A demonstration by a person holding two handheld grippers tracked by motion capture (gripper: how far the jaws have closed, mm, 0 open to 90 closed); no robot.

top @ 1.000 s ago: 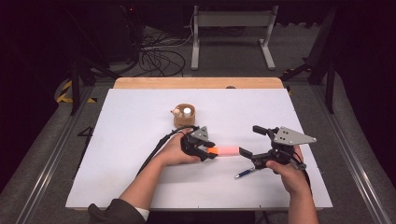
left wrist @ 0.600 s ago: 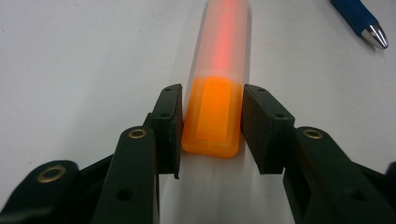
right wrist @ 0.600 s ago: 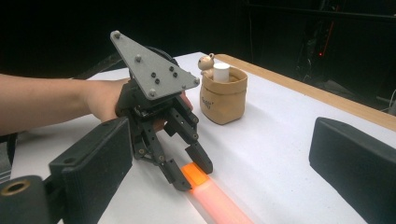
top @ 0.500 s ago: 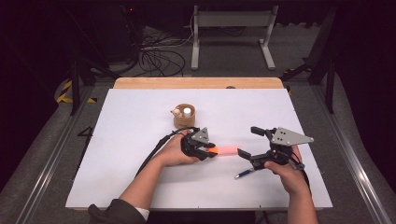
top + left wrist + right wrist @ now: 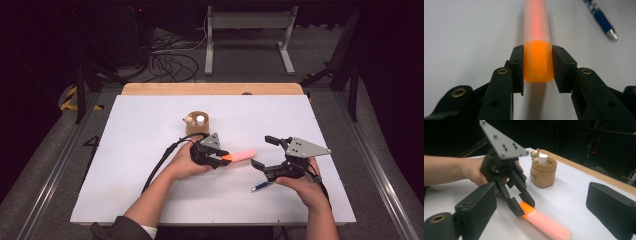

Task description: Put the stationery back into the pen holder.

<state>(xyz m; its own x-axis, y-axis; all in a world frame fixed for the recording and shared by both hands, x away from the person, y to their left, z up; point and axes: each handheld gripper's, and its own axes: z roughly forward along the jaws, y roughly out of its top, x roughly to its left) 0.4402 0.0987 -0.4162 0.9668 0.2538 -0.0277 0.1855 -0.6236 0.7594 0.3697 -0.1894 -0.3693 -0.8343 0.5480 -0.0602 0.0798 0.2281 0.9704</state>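
Left gripper [image 5: 224,156] clamps the orange highlighter [image 5: 241,155] on the table [image 5: 150,120]; right gripper [image 5: 262,153] gapes wide

1. High view looks forward and down over the whole white table [image 5: 150,200].
2. Left gripper view sits very close, facing the orange marker [image 5: 537,50].
3. Right gripper view looks low across the table, sharing the marker and the tan pouch [image 5: 542,173].

Orange highlighter [image 5: 239,156] — frosted pink cap, blue pen [image 5: 261,186], tan pouch [image 5: 198,124], white table [image 5: 150,120], black fingers [image 5: 517,65].
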